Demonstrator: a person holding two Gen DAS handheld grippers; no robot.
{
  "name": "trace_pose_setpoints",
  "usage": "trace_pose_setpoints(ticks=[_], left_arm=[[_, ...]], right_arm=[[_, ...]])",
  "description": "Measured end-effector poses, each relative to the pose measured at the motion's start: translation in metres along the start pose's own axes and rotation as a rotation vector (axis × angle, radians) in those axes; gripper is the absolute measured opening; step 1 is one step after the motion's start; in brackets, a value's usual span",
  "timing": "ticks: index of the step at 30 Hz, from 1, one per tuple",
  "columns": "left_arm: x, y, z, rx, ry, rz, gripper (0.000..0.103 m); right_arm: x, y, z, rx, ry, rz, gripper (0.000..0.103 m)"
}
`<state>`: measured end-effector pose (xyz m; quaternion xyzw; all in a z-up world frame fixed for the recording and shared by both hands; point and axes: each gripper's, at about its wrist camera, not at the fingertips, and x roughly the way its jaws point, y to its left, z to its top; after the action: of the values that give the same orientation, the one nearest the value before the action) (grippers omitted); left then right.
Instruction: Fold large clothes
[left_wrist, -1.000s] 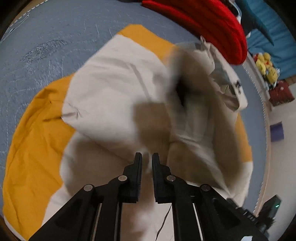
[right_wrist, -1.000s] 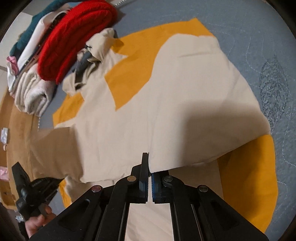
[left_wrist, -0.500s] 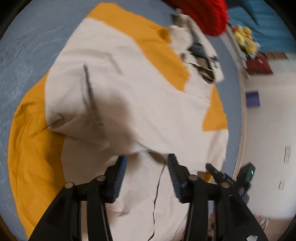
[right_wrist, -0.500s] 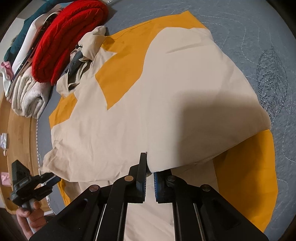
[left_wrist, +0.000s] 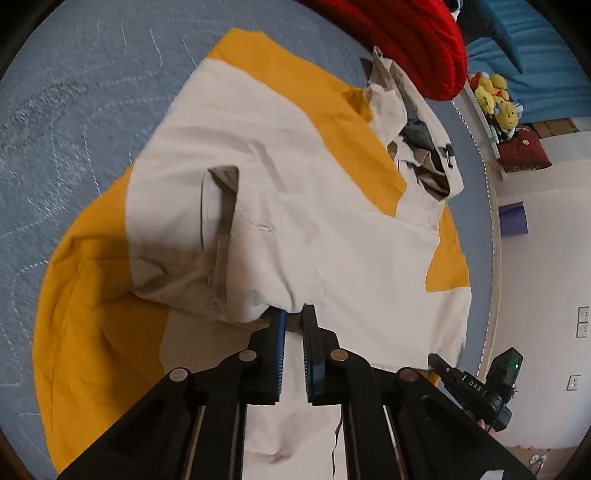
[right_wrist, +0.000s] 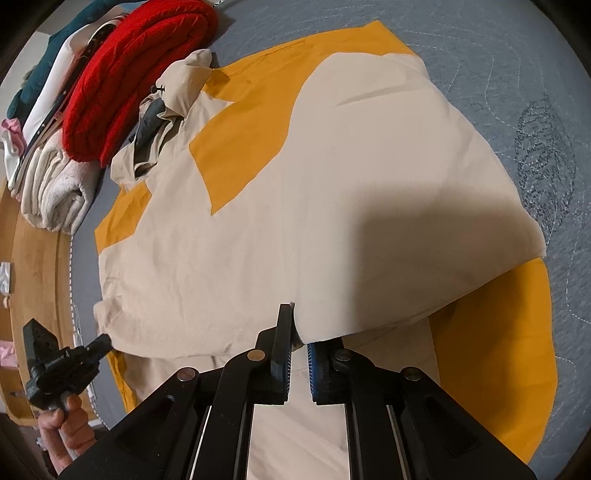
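A large cream and yellow jacket (left_wrist: 295, 192) lies spread on the blue-grey quilt (left_wrist: 74, 96), one cream half folded over the other. My left gripper (left_wrist: 293, 314) is shut on the near edge of the folded layer, with cloth pinched between its tips. In the right wrist view the same jacket (right_wrist: 332, 184) fills the middle. My right gripper (right_wrist: 299, 328) is shut on the folded layer's hem, which drapes over its right finger. The left gripper (right_wrist: 101, 341), held by a hand, shows at the jacket's left corner. The right gripper (left_wrist: 436, 360) shows low on the right.
A red knitted garment (right_wrist: 136, 74) lies on a pile of folded white and teal clothes (right_wrist: 55, 195) beyond the jacket's collar. Yellow plush toys (left_wrist: 495, 99) sit past the bed's edge. A wooden bed frame (right_wrist: 33, 258) runs along the left.
My left gripper opened wide, shifted along the jacket's near edge and closed on the folded layer. The raised cloth settled flat. My right gripper kept its hold and stayed in place.
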<state>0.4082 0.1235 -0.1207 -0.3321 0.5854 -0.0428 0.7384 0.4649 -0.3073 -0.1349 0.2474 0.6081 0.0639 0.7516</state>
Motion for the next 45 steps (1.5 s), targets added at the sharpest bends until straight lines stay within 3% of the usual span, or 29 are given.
trace_pose_setpoints(ticks=[5,7,9,11,12,13,15,17,19,21,24,28,31,34,36,38,39,42,45], left_arm=[[-0.053,-0.024,0.009,0.151,-0.274,0.042,0.001],[-0.068,-0.027,0.012,0.178,-0.329,0.059,0.001],[-0.060,-0.017,0.015,0.126,-0.264,0.079,0.002],[-0.033,0.004,0.017,0.043,-0.112,0.110,0.015],[-0.025,0.010,0.016,0.019,-0.072,0.126,0.028],[-0.014,0.019,0.014,-0.010,-0.035,0.152,0.033],[0.001,0.027,0.010,-0.042,0.020,0.162,0.033],[0.012,0.033,0.008,-0.067,0.056,0.109,0.030],[0.015,0.030,0.008,-0.051,0.057,0.086,0.011],[0.003,0.017,0.011,0.016,-0.009,0.109,0.004],[-0.038,-0.012,0.018,0.136,-0.186,0.116,0.003],[-0.079,-0.030,0.026,0.235,-0.380,0.193,0.001],[-0.064,-0.014,0.037,0.171,-0.300,0.183,0.002],[-0.057,0.005,0.036,0.099,-0.276,0.186,0.002],[-0.055,0.005,0.035,0.107,-0.243,0.171,0.005],[-0.042,0.006,0.032,0.107,-0.144,0.153,0.024],[-0.036,0.011,0.029,0.105,-0.095,0.153,0.039],[-0.009,0.021,0.022,0.077,-0.013,0.169,0.040],[0.007,0.028,0.018,0.065,0.017,0.173,0.037]], right_arm=[[0.000,0.000,0.000,0.004,-0.004,-0.006,0.010],[-0.003,-0.001,0.000,0.009,-0.017,-0.008,0.010],[-0.004,-0.002,0.000,0.011,-0.020,-0.006,0.010],[-0.003,-0.003,0.000,0.013,-0.018,-0.007,0.010],[-0.003,-0.004,0.000,0.016,-0.016,-0.008,0.010],[-0.002,-0.004,0.000,0.019,-0.013,-0.011,0.010],[-0.001,-0.004,0.000,0.020,-0.010,-0.016,0.010],[0.000,-0.002,0.000,0.017,-0.009,-0.018,0.010],[-0.001,-0.002,0.000,0.018,-0.009,-0.019,0.010],[-0.001,-0.001,-0.001,0.019,-0.007,-0.027,0.010],[-0.004,0.002,-0.006,0.026,-0.010,-0.038,0.010],[-0.029,0.025,-0.021,-0.011,-0.120,-0.026,0.010],[-0.049,0.047,-0.024,-0.110,-0.225,-0.014,0.011],[-0.053,0.041,-0.016,-0.096,-0.259,0.040,0.011],[-0.049,0.024,-0.008,-0.031,-0.240,0.029,0.011],[-0.045,0.010,-0.005,0.040,-0.189,0.002,0.011],[-0.041,0.007,-0.005,0.050,-0.150,-0.023,0.012],[-0.027,0.006,-0.012,0.037,-0.063,-0.062,0.012],[-0.029,0.022,-0.020,-0.010,-0.068,-0.051,0.012]])
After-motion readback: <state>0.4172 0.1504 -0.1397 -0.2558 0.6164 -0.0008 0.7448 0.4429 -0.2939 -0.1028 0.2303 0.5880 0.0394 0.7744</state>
